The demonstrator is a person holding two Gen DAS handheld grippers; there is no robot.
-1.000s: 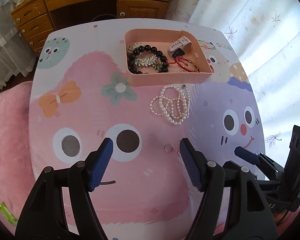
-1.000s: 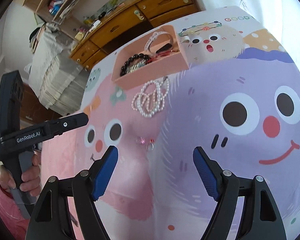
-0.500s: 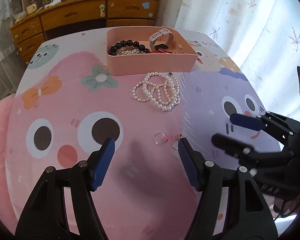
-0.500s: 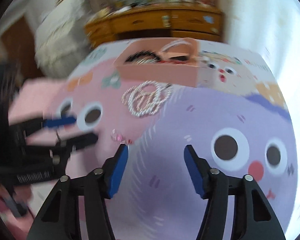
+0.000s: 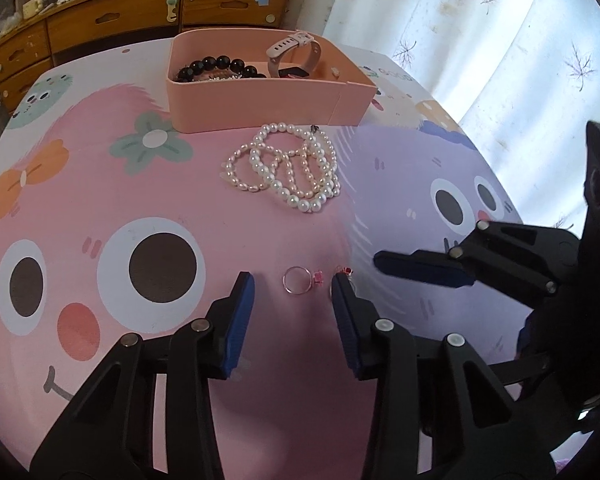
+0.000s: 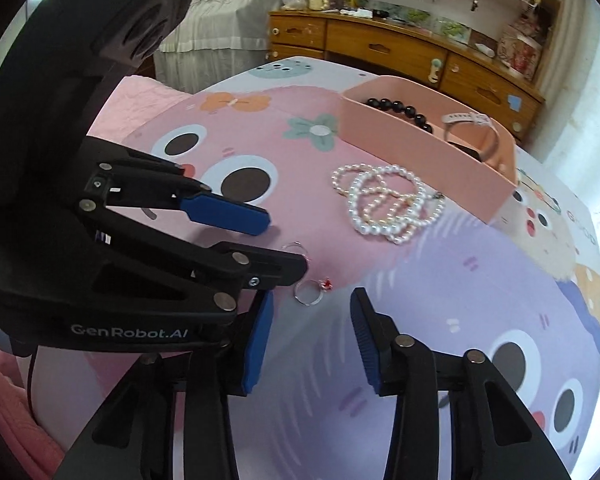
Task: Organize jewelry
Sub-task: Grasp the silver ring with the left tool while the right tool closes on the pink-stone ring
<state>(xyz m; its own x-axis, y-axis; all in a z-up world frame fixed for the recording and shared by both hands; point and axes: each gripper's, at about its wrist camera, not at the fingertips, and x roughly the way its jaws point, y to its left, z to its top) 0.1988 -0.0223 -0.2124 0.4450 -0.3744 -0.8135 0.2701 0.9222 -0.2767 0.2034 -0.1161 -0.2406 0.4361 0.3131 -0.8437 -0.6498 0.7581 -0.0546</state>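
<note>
Rings on the cartoon-print counter [image 5: 100, 184], both grippers low beside them.

A ring with a pink stone [image 5: 298, 280] lies between the parted jaws of the left gripper [image 5: 292, 286], untouched; a second ring with a red stone [image 6: 312, 290] lies just beyond the right gripper [image 6: 310, 304], whose jaws are likewise apart and empty. Farther off, a pile of pearl strands [image 5: 288, 168] sits just in front of the pink tray [image 5: 260, 104], which holds a black bead bracelet [image 5: 216, 66] and a watch [image 5: 296, 54].
</note>
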